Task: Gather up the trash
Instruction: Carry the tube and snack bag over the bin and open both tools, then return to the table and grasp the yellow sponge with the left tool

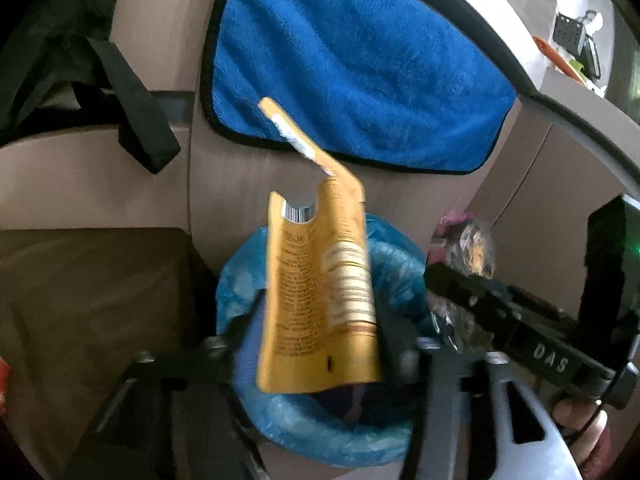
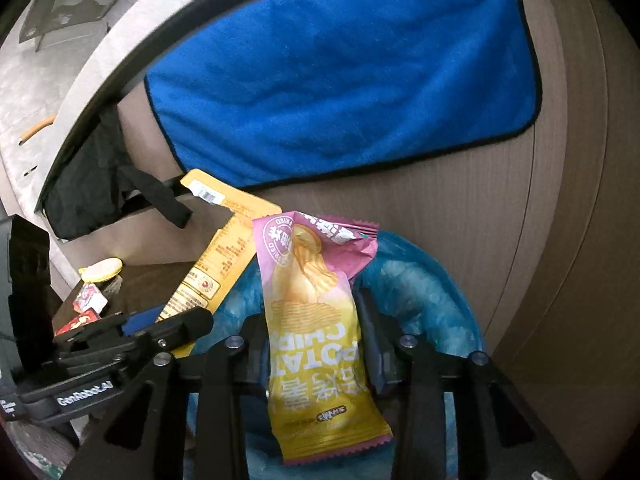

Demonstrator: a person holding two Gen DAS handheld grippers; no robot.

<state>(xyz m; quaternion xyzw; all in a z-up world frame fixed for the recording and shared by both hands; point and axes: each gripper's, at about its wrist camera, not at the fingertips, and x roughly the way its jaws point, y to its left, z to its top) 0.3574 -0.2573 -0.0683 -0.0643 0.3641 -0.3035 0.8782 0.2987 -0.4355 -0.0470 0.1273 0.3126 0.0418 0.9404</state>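
So, both packets are parked right over the bin, which is lined with a blue bag and stood against a brown cabinet front. A blue towel is hung on that front just above it.

The left gripper is seen slack: an orange packet is stood upright between its fingers, but a strip of blue bag can be spotted between the packet and the left-hand finger, so nothing is being squeezed there. The packet is pretty blurred, tbh.

The right gripper is pointed at the same bin, with a pink and yellow chips packet laid lengthwise between its fingers, torn end up. The pads are sat very close to the packet's sides; whether it's actually being pinched can't be told.

Off to the left in the right wrist view, a few small wrappers are left on a dark surface. A black strap is draped nearby.
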